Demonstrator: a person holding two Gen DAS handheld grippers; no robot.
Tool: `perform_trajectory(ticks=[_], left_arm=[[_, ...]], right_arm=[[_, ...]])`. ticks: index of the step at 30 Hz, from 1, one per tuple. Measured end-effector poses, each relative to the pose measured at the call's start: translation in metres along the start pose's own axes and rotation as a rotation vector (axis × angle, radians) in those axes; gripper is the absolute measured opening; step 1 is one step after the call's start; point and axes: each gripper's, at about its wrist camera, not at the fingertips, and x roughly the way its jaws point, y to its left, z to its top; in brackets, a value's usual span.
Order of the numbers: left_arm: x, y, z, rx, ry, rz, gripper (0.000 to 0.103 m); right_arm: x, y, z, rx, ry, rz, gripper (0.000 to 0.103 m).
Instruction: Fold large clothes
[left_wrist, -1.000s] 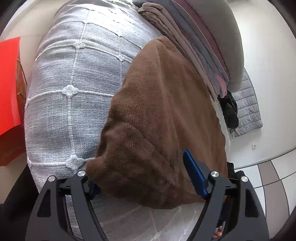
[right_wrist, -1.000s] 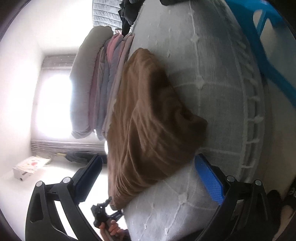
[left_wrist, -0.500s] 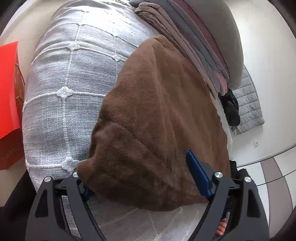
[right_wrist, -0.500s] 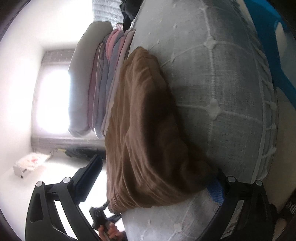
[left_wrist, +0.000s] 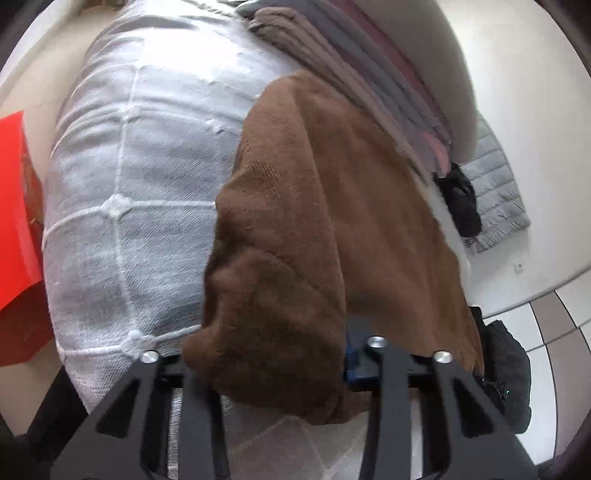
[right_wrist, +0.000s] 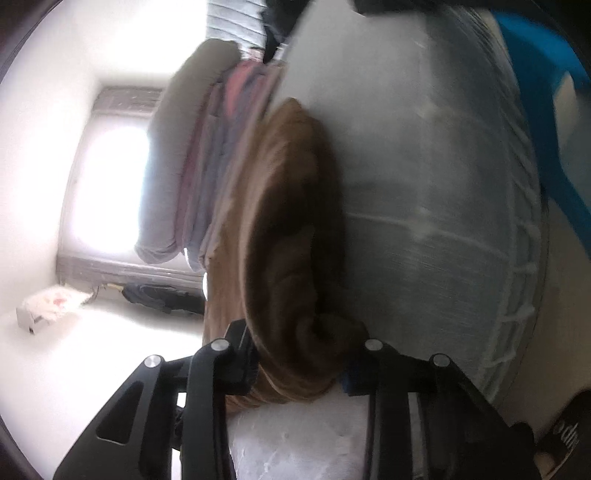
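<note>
Here the left gripper has its jaws bunched on the near corner of the brown garment, with thick pile swelling up between them; the right gripper is likewise pinched on a rolled edge of the same cloth. The garment lies on the grey quilted bed, running from the grippers toward 12 o'clock, its far side against a stack of folded clothes.

To fold well, I would judge both corners should rise together and travel level toward 12 o'clock, keeping the edge between them taut so the heavy fabric does not sag or drag the lower layer. The bites look deep, which should hold, but the bunching could leave a lumpy crease.

The left view shows the weave, a red object at 9 o'clock, and dark clothes and a grey quilted piece on the floor at 3 o'clock. The right view, blurred, alone shows the bright window at 9 o'clock and something blue at 2 o'clock.
</note>
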Motion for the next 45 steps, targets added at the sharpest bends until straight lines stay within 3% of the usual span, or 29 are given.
perform_trajectory(ticks=[2,6,11,16,19,22,24,26,29,32,38,40,41,42,43,44,45], left_arm=[[-0.005,-0.008,0.002,0.033,-0.018,-0.015,0.025],[-0.014,-0.002,0.01,-0.033,0.01,-0.107,0.023],[-0.034,-0.015,0.006,0.021,0.02,-0.107,0.021],[-0.076,-0.036,-0.007,0.093,0.011,-0.122,0.021],[-0.094,-0.029,-0.023,0.115,0.018,-0.094,0.021],[-0.077,-0.002,-0.035,0.087,0.094,-0.004,0.028],[-0.063,0.021,-0.04,0.018,0.13,-0.009,0.033],[-0.06,0.034,-0.042,-0.024,0.108,-0.034,0.044],[-0.064,0.04,-0.047,-0.038,0.076,-0.042,0.049],[-0.067,0.05,-0.046,-0.081,0.058,-0.058,0.052],[-0.055,0.057,-0.036,-0.144,0.026,-0.037,0.066],[-0.05,0.05,-0.034,-0.147,0.028,-0.03,0.067],[-0.05,0.046,-0.033,-0.135,0.027,-0.02,0.067],[-0.05,0.042,-0.032,-0.102,0.026,-0.01,0.065],[-0.051,0.039,-0.031,-0.075,0.027,-0.015,0.041],[-0.051,0.035,-0.03,-0.042,0.043,-0.042,0.03],[-0.055,0.031,-0.03,-0.024,0.035,-0.041,0.026]], right_arm=[[0.0,0.013,0.003,-0.019,-0.001,0.029,0.031],[-0.005,0.035,0.003,-0.034,0.006,0.101,0.028],[-0.019,0.055,-0.005,-0.071,0.014,0.137,0.028],[-0.045,0.064,-0.033,-0.093,0.031,0.154,0.028],[-0.058,0.059,-0.05,-0.106,0.051,0.115,0.028],[-0.06,0.033,-0.058,-0.078,0.079,-0.01,0.035],[-0.056,0.004,-0.055,0.016,0.11,-0.005,0.044],[-0.052,-0.007,-0.049,0.06,0.109,0.011,0.047],[-0.049,-0.014,-0.044,0.095,0.114,0.056,0.065],[-0.042,-0.019,-0.045,0.123,0.125,0.063,0.072],[-0.03,-0.03,-0.044,0.175,0.122,0.105,0.071],[-0.028,-0.029,-0.045,0.177,0.1,0.116,0.056],[-0.025,-0.029,-0.044,0.175,0.095,0.112,0.039],[-0.027,-0.028,-0.046,0.168,0.086,0.121,0.037],[-0.028,-0.026,-0.048,0.158,0.082,0.119,0.036],[-0.03,-0.023,-0.05,0.145,0.078,0.117,0.034],[-0.039,-0.025,-0.056,0.139,0.075,0.123,0.033]])
